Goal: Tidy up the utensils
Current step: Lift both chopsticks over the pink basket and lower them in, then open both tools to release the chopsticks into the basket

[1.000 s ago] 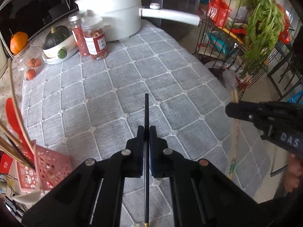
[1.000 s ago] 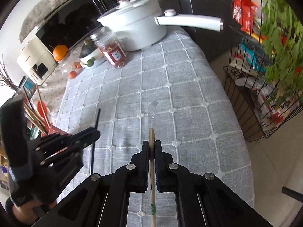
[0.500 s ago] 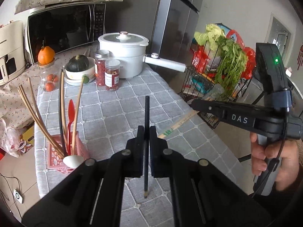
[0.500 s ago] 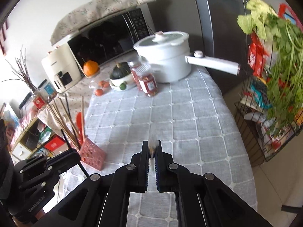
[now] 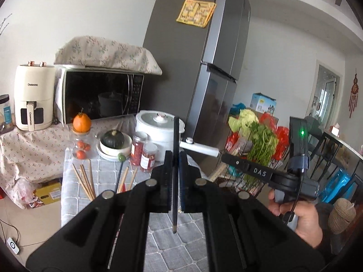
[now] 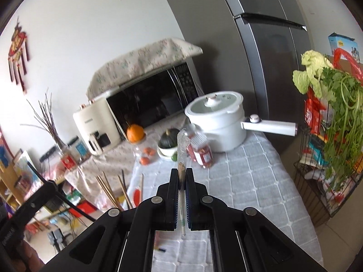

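Fingers on our left gripper (image 5: 174,176) pinch a black chopstick (image 5: 175,158); our right gripper (image 6: 181,181) pinches a wrapped chopstick (image 6: 181,156), so both can go with the other chopsticks (image 5: 85,181).

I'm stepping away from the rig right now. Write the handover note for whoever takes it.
Left gripper: shut on a black chopstick, held clear above the table.
Right gripper: shut on a wooden chopstick in a clear wrapper, also lifted.
Utensil holder: barely visible; chopsticks and a red utensil stand at the table's left side.
Done: both chopsticks picked up.
Left: put both in with the standing utensils, then release.
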Demonstrator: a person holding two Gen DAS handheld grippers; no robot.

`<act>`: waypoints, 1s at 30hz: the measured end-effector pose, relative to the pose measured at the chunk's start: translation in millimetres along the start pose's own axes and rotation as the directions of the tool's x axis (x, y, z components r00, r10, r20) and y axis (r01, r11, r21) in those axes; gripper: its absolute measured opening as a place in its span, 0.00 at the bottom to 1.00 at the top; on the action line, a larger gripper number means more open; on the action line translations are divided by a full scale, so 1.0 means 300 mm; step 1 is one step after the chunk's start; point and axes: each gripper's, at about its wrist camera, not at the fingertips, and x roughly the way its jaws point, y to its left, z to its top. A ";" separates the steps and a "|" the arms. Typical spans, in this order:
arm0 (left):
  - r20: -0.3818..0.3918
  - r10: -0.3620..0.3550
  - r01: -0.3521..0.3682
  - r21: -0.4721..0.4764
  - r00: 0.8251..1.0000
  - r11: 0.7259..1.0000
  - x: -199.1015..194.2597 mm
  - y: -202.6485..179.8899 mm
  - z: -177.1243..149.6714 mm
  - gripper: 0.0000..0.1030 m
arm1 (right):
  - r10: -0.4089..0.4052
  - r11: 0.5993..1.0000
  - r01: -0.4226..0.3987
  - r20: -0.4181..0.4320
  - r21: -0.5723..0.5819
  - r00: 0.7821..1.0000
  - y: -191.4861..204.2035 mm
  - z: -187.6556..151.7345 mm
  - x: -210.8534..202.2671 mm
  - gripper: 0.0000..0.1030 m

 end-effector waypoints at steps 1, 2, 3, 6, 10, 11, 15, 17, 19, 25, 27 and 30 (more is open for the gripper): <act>0.027 0.009 -0.009 -0.003 1.000 1.000 -0.024 0.011 0.014 0.06 | 0.010 1.000 -0.010 0.015 0.006 1.000 0.009 0.006 -0.005 0.05; 0.051 0.020 -0.019 -0.003 0.998 1.000 -0.046 0.021 0.026 0.06 | 0.021 1.000 -0.022 0.030 0.010 0.999 0.022 0.013 -0.010 0.05; 0.075 0.034 -0.034 -0.002 0.997 0.999 -0.066 0.033 0.039 0.06 | 0.032 0.999 -0.032 0.044 0.013 0.999 0.031 0.018 -0.015 0.05; 0.121 0.083 -0.084 -0.002 0.989 0.997 -0.101 0.064 0.060 0.06 | 0.063 0.998 -0.065 0.077 0.020 0.995 0.065 0.025 -0.018 0.05; 0.139 0.169 -0.170 -0.008 0.976 0.985 -0.102 0.121 0.061 0.06 | 0.109 0.994 -0.111 0.095 0.015 0.989 0.119 0.023 -0.001 0.05; 0.137 0.186 -0.187 -0.010 0.973 0.982 -0.095 0.136 0.058 0.06 | 0.121 0.992 -0.122 0.095 0.010 0.988 0.136 0.022 0.008 0.05; 0.141 0.244 -0.247 0.002 0.959 0.969 -0.074 0.176 0.033 0.06 | 0.155 0.988 -0.154 0.085 -0.010 0.984 0.190 0.010 0.046 0.05; 0.136 0.269 -0.273 0.014 0.953 0.962 -0.056 0.187 0.019 0.06 | 0.170 0.985 -0.169 0.074 -0.018 0.983 0.210 0.001 0.070 0.05; 0.122 0.285 -0.289 0.013 0.951 0.957 -0.030 0.208 0.004 0.06 | 0.193 0.981 -0.192 0.060 -0.018 0.979 0.232 -0.011 0.099 0.05; 0.035 0.315 -0.315 -0.009 0.948 0.949 0.056 0.278 -0.045 0.06 | 0.226 0.974 -0.226 0.004 -0.027 0.974 0.272 -0.050 0.184 0.05; 0.004 0.318 -0.318 -0.018 0.948 0.948 0.081 0.295 -0.060 0.06 | 0.228 0.973 -0.228 -0.017 -0.033 0.974 0.281 -0.062 0.211 0.05; -0.041 0.322 -0.323 -0.025 0.946 0.946 0.113 0.315 -0.079 0.06 | 0.230 0.972 -0.232 -0.058 -0.037 0.972 0.291 -0.086 0.257 0.05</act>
